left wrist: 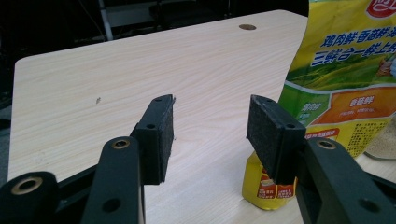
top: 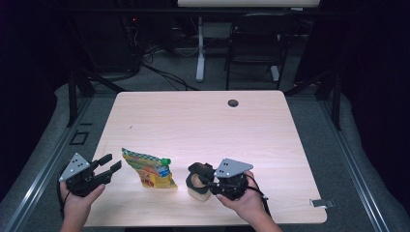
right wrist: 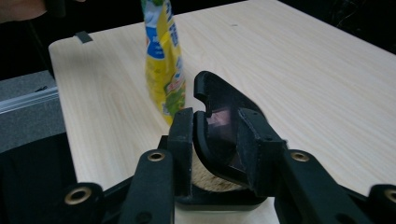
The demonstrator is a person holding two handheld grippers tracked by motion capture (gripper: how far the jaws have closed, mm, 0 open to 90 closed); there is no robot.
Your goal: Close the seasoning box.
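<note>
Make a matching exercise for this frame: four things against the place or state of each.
Things:
1. left gripper
2. yellow pouch
3. jar
4. cable hole

Places and states:
A. near the far edge of the table
B. black lid raised
C. jaws open, nothing between them
D. between the left gripper and the jar

Pairs: 1-C, 2-D, 3-B, 4-A
</note>
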